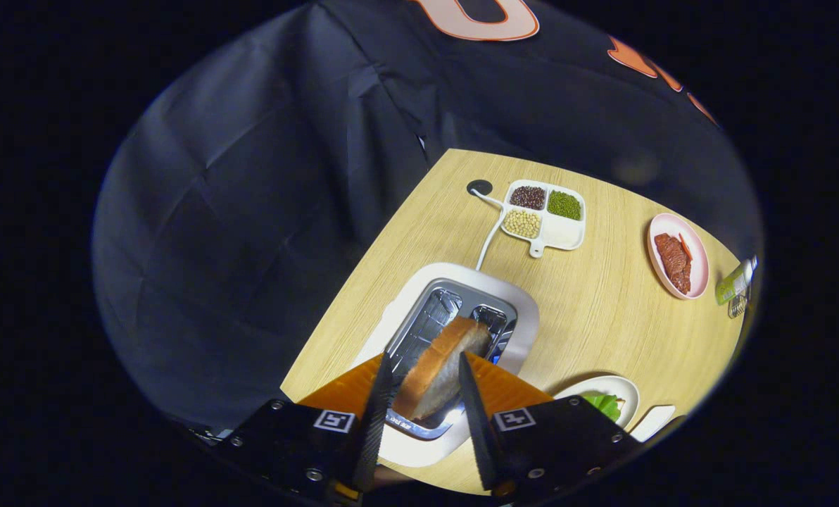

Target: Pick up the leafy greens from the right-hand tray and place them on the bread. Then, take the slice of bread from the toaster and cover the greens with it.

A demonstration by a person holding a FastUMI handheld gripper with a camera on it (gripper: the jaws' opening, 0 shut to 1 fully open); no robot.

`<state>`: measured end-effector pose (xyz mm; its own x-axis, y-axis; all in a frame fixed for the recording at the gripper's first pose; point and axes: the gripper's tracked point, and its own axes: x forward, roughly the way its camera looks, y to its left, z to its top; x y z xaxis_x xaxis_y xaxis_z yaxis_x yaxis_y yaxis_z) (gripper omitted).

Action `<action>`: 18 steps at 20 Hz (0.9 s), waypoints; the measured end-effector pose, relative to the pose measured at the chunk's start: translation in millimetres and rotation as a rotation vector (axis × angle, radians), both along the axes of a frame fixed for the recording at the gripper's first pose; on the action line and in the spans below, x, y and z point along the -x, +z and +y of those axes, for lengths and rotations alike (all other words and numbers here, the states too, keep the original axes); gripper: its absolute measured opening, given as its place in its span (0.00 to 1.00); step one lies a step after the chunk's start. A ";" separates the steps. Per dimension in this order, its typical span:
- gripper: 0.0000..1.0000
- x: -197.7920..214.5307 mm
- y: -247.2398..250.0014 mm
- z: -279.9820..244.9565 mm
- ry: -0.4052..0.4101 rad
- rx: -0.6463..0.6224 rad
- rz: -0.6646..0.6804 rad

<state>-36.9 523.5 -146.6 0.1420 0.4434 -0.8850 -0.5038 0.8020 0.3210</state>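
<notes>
A slice of bread (439,370) with a brown crust sits between my gripper's (425,367) two fingers, which press on its flat sides. It hangs above the white toaster (525,303), over the metal slots (439,313). To the right of the fingers stands a white plate (613,387) with leafy greens (604,404) lying on a slice of bread whose edge (621,404) peeks out beside them.
A white divided dish (564,232) of beans stands beyond the toaster, with the toaster's white cord (488,239) running to a table port (479,187). A pink plate (666,225) with red meat is at the far right, a bottle (736,280) beside it. The wooden table's edge drops off left of the toaster.
</notes>
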 end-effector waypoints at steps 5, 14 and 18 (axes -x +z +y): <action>0.28 -11.7 0.9 -14.0 -0.039 0.017 -0.033; 0.12 -11.1 52.9 -48.8 -0.115 -0.233 -0.073; 0.12 -10.8 82.8 -71.7 -0.120 -0.327 -0.120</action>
<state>-26.1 451.8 -63.8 0.3039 0.6738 -0.6735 -0.4619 0.7225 0.5144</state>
